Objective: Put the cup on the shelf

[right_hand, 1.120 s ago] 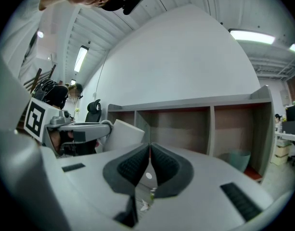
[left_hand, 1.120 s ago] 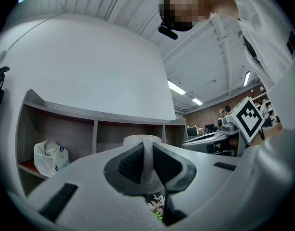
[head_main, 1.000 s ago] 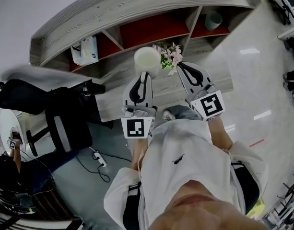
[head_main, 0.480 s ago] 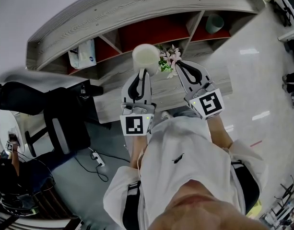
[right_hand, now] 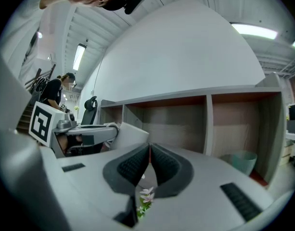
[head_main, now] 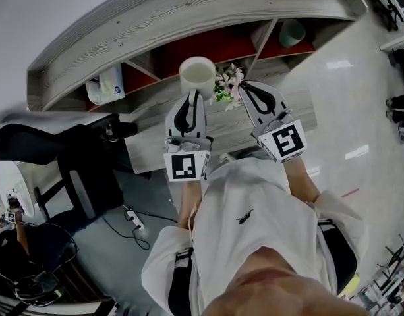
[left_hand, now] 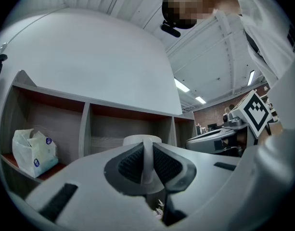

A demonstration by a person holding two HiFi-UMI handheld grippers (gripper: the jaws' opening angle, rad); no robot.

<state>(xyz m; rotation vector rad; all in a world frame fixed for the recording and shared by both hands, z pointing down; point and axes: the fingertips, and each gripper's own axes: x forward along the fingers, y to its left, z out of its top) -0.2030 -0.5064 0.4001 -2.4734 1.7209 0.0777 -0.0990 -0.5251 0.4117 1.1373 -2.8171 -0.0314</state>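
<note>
My left gripper (head_main: 193, 97) is shut on the wall of a white cup (head_main: 197, 76), held upright in the air before the middle compartment of the grey wooden shelf (head_main: 188, 18). In the left gripper view the cup's wall (left_hand: 145, 150) stands pinched between the two dark pads, with the middle compartment straight behind it. My right gripper (head_main: 244, 89) hangs just to the right of the cup, shut with nothing in it. Its pads (right_hand: 133, 165) meet at the tips. The cup (right_hand: 124, 134) also shows in the right gripper view at its left.
A white tissue pack (head_main: 103, 84) lies in the shelf's left compartment. A pale green cup (head_main: 292, 33) stands in the right one. A small pot of pink flowers (head_main: 228, 84) sits on the lower ledge between the grippers. A black office chair (head_main: 89, 170) stands at the left.
The left gripper has carried the cup a little upward and closer to the shelf's middle compartment. The right gripper has kept its place beside it, still shut.
</note>
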